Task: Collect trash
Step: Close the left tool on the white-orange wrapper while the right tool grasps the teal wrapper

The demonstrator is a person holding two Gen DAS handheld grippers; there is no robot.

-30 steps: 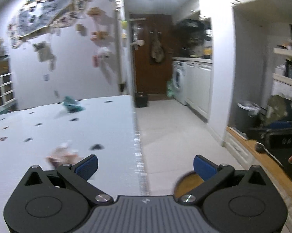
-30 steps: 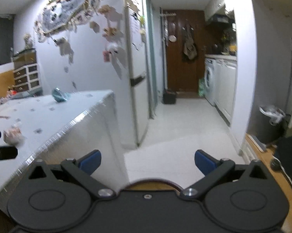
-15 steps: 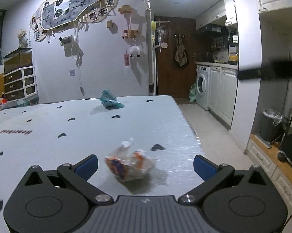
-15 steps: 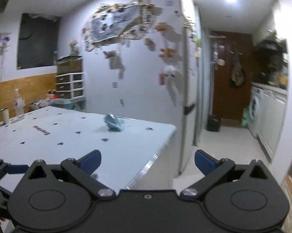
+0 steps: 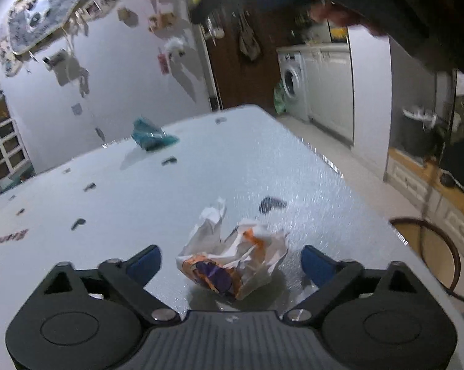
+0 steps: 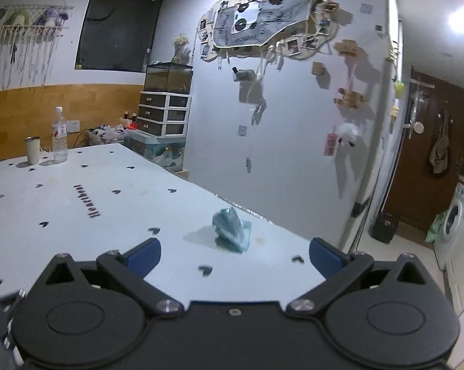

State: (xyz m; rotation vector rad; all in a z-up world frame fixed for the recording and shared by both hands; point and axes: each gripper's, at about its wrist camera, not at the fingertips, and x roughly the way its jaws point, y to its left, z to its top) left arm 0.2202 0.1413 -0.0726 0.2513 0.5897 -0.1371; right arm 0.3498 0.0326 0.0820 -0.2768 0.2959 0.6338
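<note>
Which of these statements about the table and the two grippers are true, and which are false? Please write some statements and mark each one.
1. A crumpled white and orange wrapper lies between the fingers of the left gripper. True; the jaws are closing but the pads do not press on it yet.
2. The right gripper holds the teal wrapper. False; its jaws are open and the wrapper lies on the table ahead of it.
3. A clear bottle stands next to a cup at the far end of the table. True.
4. The bottle lies on its side. False; it stands upright.
5. The teal wrapper touches the white and orange one. False; they lie well apart.
</note>
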